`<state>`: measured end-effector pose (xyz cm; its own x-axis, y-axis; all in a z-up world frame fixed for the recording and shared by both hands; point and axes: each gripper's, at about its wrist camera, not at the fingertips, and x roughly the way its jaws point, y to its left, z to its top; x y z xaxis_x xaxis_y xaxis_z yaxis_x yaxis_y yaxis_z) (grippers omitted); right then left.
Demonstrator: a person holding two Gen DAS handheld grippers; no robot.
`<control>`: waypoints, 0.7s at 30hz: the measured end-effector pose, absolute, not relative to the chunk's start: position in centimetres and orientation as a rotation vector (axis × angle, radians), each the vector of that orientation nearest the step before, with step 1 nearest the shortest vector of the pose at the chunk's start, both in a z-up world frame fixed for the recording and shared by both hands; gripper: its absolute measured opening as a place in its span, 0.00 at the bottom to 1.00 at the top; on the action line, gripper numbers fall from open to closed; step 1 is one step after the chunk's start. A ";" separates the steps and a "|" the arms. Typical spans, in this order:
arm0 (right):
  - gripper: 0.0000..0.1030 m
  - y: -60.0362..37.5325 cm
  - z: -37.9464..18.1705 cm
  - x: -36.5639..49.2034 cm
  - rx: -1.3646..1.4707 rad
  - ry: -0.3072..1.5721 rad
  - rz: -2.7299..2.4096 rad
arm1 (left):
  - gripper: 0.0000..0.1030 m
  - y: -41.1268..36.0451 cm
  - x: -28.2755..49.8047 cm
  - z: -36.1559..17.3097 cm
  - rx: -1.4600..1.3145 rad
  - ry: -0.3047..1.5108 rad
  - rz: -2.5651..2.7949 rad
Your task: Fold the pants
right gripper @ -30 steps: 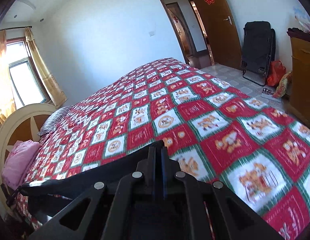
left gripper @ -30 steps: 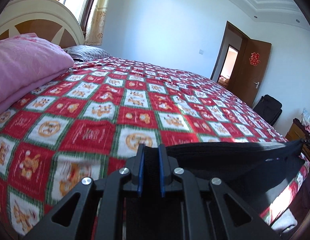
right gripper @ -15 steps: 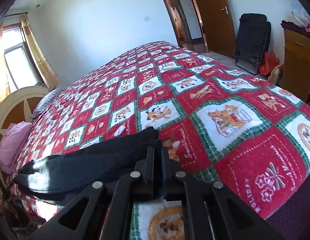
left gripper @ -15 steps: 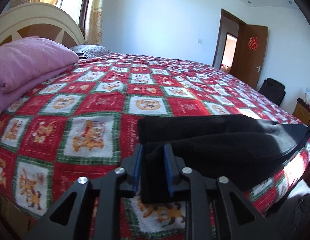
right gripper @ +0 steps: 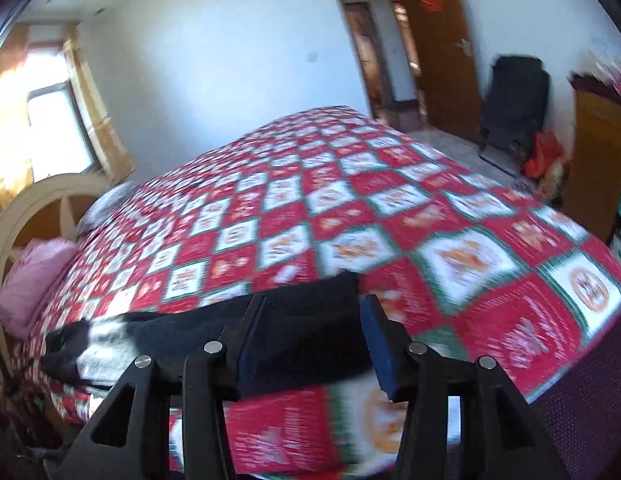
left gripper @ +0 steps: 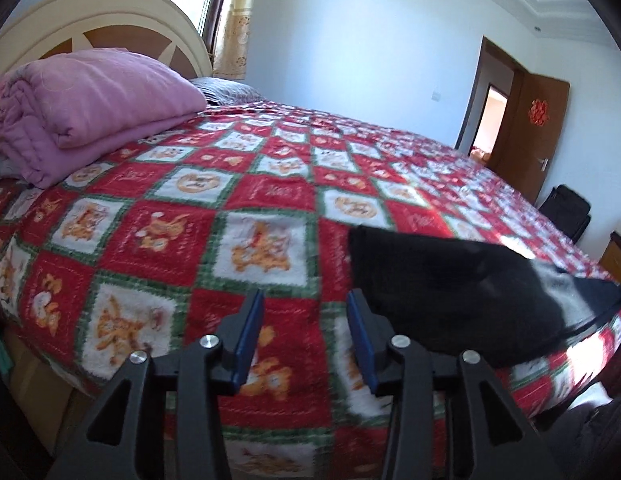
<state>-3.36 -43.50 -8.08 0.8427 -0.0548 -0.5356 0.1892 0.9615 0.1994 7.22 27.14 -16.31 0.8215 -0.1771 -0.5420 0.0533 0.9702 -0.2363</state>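
The left gripper (left gripper: 305,322) has its jaws spread wide and holds nothing, just left of the black pants (left gripper: 462,300). The right gripper (right gripper: 312,330) is equally wide, its fingers straddling the pants' end. The pants lie folded along the near edge of the bed (left gripper: 270,184).

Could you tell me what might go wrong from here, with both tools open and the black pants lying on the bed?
1. The folded black fabric pants lie close to the near edge of the red patterned bedspread; a nudge could slide them off.
2. The open right tool hovers just over the pants; withdrawing low could snag and undo the fold.
3. The open left tool sits beside the pants' end and could catch it.
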 end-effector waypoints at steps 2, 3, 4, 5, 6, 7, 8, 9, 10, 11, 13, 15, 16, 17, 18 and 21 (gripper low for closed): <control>0.48 -38.8 -7.3 -1.6 0.123 0.575 -0.079 | 0.44 26.1 8.2 -16.0 -0.230 0.613 -0.152; 0.48 -36.4 -7.2 -0.8 0.066 0.583 -0.043 | 0.44 25.4 8.8 -16.0 -0.235 0.620 -0.167; 0.48 -33.5 -7.1 0.2 0.000 0.592 0.010 | 0.44 24.8 9.4 -16.0 -0.238 0.628 -0.179; 0.48 -31.5 -7.2 0.8 -0.041 0.601 0.049 | 0.44 24.3 10.1 -16.1 -0.239 0.640 -0.189; 0.48 -29.4 -7.3 1.5 -0.081 0.612 0.092 | 0.44 23.7 11.0 -16.3 -0.235 0.664 -0.193; 0.48 -27.3 -7.5 2.1 -0.116 0.622 0.137 | 0.44 23.2 11.8 -16.5 -0.228 0.681 -0.192; 0.48 -25.1 -7.9 2.8 -0.148 0.631 0.188 | 0.43 22.8 12.3 -16.6 -0.221 0.691 -0.195; 0.48 -23.1 -8.4 3.4 -0.172 0.640 0.238 | 0.42 22.4 13.0 -16.8 -0.214 0.700 -0.196; 0.48 -21.5 -8.7 4.0 -0.186 0.648 0.278 | 0.42 22.2 13.5 -17.0 -0.210 0.713 -0.189; 0.48 -20.3 -9.1 4.4 -0.191 0.655 0.308 | 0.41 22.1 14.0 -17.1 -0.215 0.722 -0.183; 0.48 -17.6 -10.2 5.5 -0.200 0.676 0.368 | 0.41 22.1 14.5 -17.1 -0.221 0.733 -0.183; 0.48 -15.7 -11.3 6.4 -0.206 0.691 0.407 | 0.41 22.1 15.0 -17.0 -0.222 0.738 -0.182; 0.48 -14.9 -11.8 6.8 -0.208 0.700 0.419 | 0.41 22.2 15.2 -17.0 -0.224 0.737 -0.183; 0.48 -14.2 -12.4 7.1 -0.211 0.710 0.426 | 0.37 22.3 15.3 -17.0 -0.227 0.741 -0.187; 0.48 -13.5 -13.0 7.5 -0.215 0.718 0.423 | 0.24 22.4 15.5 -16.9 -0.233 0.743 -0.198; 0.48 -12.3 -14.3 8.1 -0.229 0.740 0.413 | 0.07 22.3 15.6 -16.5 -0.230 0.736 -0.222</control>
<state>8.13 -12.27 -14.25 0.6634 0.2827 -0.6929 -0.4415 0.8954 -0.0574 15.63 22.31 -16.48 0.7197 -0.2793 -0.6356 0.1190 0.9516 -0.2835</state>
